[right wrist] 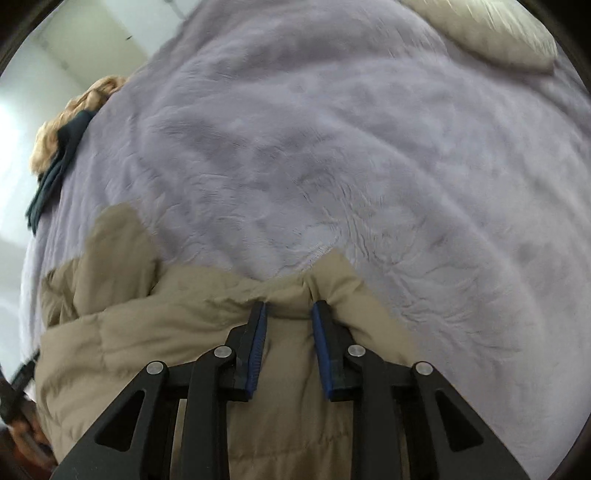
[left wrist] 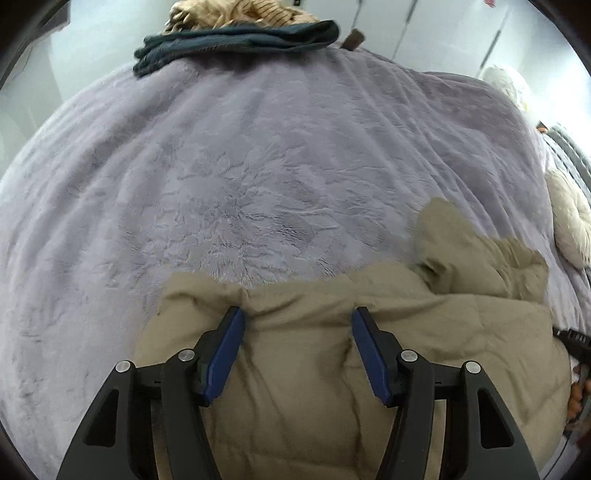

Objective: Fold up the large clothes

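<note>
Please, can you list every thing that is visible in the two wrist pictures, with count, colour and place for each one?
padded jacket: one, tan, near edge of the bed, between both grippers' jaws
blanket: one, lilac, fluffy, covers the bed
folded garment: one, dark teal, far edge
knit clothes: a pile, beige, behind the teal garment
cushion: one, cream, far right corner
left hand-held gripper: one, black with blue pads, jaws wide, jacket fabric bunched between them
right hand-held gripper: one, same colours, jaws narrow, pinching a jacket fold
</note>
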Demonstrator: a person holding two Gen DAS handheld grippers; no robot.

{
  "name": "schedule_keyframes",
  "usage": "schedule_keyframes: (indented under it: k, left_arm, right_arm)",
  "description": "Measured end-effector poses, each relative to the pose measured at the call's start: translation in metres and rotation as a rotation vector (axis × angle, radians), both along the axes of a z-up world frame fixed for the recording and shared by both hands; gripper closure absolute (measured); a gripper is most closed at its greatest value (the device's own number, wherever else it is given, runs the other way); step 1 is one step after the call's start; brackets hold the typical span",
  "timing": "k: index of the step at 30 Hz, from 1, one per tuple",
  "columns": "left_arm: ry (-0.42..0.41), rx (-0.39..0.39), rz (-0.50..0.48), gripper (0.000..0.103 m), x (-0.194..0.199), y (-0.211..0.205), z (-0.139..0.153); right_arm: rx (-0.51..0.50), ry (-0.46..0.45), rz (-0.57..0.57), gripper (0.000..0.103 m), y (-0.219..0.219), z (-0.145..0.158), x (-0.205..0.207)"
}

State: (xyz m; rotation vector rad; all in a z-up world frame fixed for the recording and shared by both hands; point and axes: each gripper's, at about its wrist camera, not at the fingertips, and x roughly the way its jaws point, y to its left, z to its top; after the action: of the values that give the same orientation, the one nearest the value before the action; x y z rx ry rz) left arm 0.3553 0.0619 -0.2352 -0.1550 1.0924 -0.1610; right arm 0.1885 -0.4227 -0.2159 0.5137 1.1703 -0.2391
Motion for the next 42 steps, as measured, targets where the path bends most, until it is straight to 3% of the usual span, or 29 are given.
schedule_keyframes:
  k: [9, 14, 16, 17, 24, 35, 38, 42]
  left_arm:
    - [-0.009, -0.028, 0.043, 0.039, 0.016, 0.003, -0.030]
    - [0.015, 0.009, 0.070, 0.038, 0.015, 0.003, -0.016]
    - [0.012, 0.025, 0.093, 0.039, 0.010, 0.006, -0.002]
    - [0.006, 0.031, 0.100, 0.039, 0.005, 0.008, 0.006]
    - [-0.016, 0.072, 0.062, 0.038, -0.045, 0.012, 0.050]
    - [0.080, 0.066, -0.011, 0.038, -0.148, -0.004, 0.050]
    - [0.080, 0.072, -0.024, 0.011, -0.171, -0.007, 0.052]
    - [0.080, 0.081, -0.040, 0.011, -0.196, -0.015, 0.056]
  right_arm:
    - [-0.005, -0.023, 0.000, 0.076, -0.003, -0.026, 0.006]
    - [-0.048, 0.004, -0.003, 0.072, 0.005, -0.004, 0.002]
    - [-0.059, -0.011, 0.003, 0.061, 0.009, 0.008, 0.001]
    - [-0.063, -0.024, 0.006, 0.056, 0.012, 0.017, -0.001]
    - [-0.022, -0.100, 0.017, 0.048, 0.031, 0.069, -0.040]
    - [0.072, -0.059, 0.023, 0.041, 0.072, 0.085, -0.130]
    - [0.100, -0.029, 0.020, 0.040, 0.076, 0.082, -0.152]
    - [0.134, 0.000, -0.007, 0.039, 0.082, 0.077, -0.183]
